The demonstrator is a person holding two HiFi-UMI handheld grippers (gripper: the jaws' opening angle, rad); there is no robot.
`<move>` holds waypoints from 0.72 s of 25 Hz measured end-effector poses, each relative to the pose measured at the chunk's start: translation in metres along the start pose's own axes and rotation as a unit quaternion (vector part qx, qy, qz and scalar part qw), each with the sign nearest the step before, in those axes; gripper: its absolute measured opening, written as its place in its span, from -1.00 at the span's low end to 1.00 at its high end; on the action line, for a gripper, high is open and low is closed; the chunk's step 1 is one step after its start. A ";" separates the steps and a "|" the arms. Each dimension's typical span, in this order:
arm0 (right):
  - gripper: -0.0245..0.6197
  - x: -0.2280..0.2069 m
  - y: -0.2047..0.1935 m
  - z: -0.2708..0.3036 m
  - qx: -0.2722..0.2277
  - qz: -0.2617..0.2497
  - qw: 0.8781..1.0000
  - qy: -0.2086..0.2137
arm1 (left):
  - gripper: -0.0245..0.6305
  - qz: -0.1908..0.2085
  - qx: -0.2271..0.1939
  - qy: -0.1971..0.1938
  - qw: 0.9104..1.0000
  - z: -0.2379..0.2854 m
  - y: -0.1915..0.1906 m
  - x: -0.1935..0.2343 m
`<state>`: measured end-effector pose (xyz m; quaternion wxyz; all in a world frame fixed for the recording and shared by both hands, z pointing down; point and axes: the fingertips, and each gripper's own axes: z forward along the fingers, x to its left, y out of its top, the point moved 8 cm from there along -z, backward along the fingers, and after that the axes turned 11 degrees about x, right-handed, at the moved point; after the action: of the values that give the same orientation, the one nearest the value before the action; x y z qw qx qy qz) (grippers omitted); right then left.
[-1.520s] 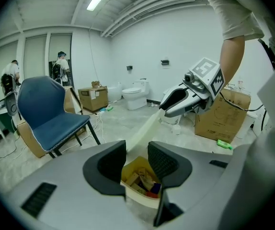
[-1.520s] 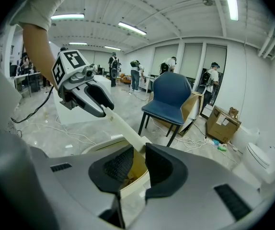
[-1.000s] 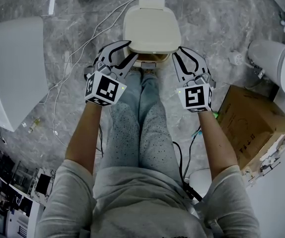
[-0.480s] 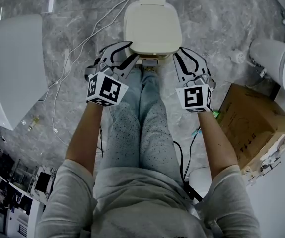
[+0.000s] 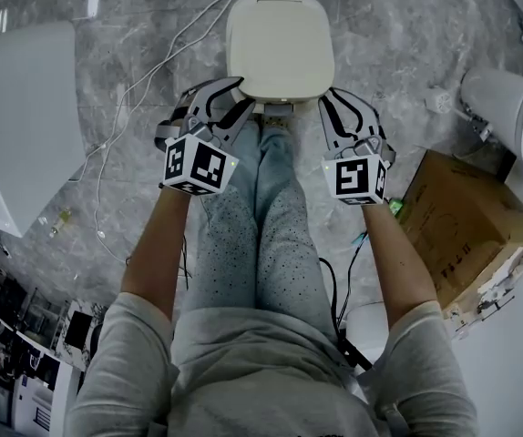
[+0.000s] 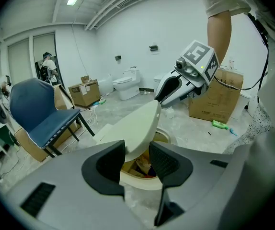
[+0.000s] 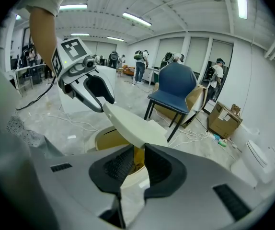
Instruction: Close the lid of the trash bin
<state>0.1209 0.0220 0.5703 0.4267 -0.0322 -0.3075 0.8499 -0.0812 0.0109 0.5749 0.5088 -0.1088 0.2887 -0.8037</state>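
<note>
The cream trash bin lid (image 5: 280,44) lies top centre in the head view, hinged at its far side. My left gripper (image 5: 241,94) is at its near left corner and my right gripper (image 5: 325,96) at its near right corner. In the left gripper view the lid (image 6: 132,128) slants up, and its lower edge sits between the pads of the left gripper (image 6: 136,159), which is shut on it. Below it the bin's rim (image 6: 140,183) and the rubbish inside show. In the right gripper view the right gripper (image 7: 138,164) is shut on the lid's (image 7: 132,123) corner.
My legs in jeans (image 5: 252,217) stand right in front of the bin. A cardboard box (image 5: 466,226) lies at the right, and a white panel (image 5: 15,126) at the left. Cables (image 5: 134,107) trail over the grey floor. A blue chair (image 6: 41,114) stands behind the bin.
The lid has swung lower over the bin, so less of the opening shows under its near edge. Both grippers have stayed at its corners and shifted slightly.
</note>
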 end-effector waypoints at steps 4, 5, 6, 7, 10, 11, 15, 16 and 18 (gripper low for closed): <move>-0.65 0.002 -0.001 0.002 0.005 -0.016 1.000 0.000 | -0.42 0.011 0.005 0.002 1.000 0.001 -0.002 -0.002; -0.65 0.002 -0.002 0.002 0.007 -0.020 1.000 0.001 | -0.42 0.015 0.006 0.003 1.000 0.001 -0.002 -0.002; -0.65 0.002 -0.003 0.002 0.008 -0.023 1.000 0.002 | -0.42 0.018 0.007 0.004 1.000 0.001 -0.002 -0.003; -0.65 0.002 -0.004 0.003 0.009 -0.026 1.000 0.002 | -0.42 0.021 0.007 0.004 1.000 0.002 -0.002 -0.004; -0.65 0.002 -0.005 0.003 0.014 -0.036 0.999 0.005 | -0.42 0.026 0.008 0.005 1.000 0.002 -0.002 -0.006; -0.65 0.003 -0.006 0.003 0.015 -0.039 0.999 0.006 | -0.42 0.028 0.010 0.005 1.000 0.001 -0.002 -0.007; -0.65 0.004 -0.009 0.004 0.021 -0.042 0.999 0.007 | -0.42 0.037 0.016 0.003 0.999 0.003 -0.003 -0.009; -0.65 0.005 -0.009 0.006 0.022 -0.042 0.999 0.007 | -0.41 0.039 0.018 0.002 0.999 0.005 -0.004 -0.009; -0.65 0.007 -0.011 0.008 0.025 -0.042 0.999 0.008 | -0.41 0.043 0.021 0.000 0.999 0.006 -0.007 -0.010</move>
<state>0.1212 0.0282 0.5844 0.4649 -0.0158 -0.2837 0.8385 -0.0791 0.0195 0.5851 0.5450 -0.0854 0.2760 -0.7871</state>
